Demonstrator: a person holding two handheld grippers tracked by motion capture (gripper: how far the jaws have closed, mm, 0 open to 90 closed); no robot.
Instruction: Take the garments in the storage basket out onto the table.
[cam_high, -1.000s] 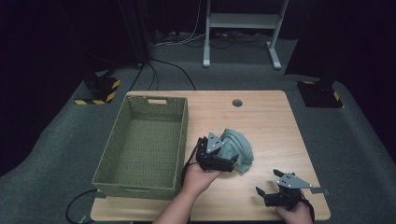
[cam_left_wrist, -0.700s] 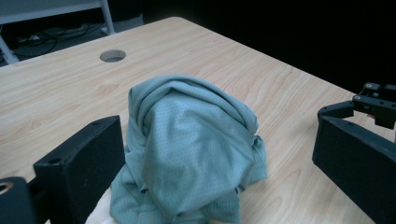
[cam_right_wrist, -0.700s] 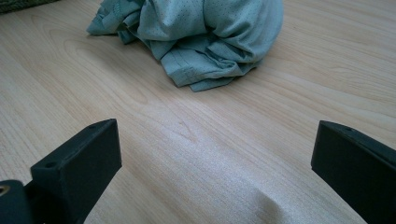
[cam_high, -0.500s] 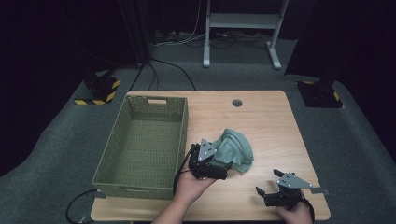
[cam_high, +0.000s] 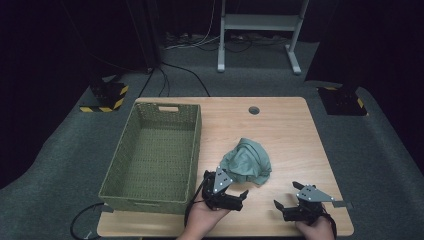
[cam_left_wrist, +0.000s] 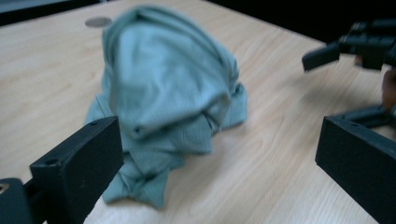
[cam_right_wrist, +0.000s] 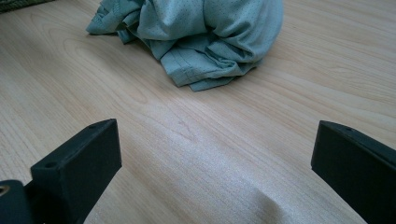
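No readable text, no labels, no numbers — none legible

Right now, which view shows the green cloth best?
The right gripper view: the green cloth is sharp, hems and weave visible. The left gripper view shows the whole heap, blurred. The high view shows it small, beside the basket.

My high view looks forward and down over the whole table (cam_high: 280, 125) from my side. Left gripper view sits low, close to the green cloth (cam_left_wrist: 168, 93), facing it. Right gripper view skims the tabletop, cloth (cam_right_wrist: 205, 32) farther off. All three share that cloth.
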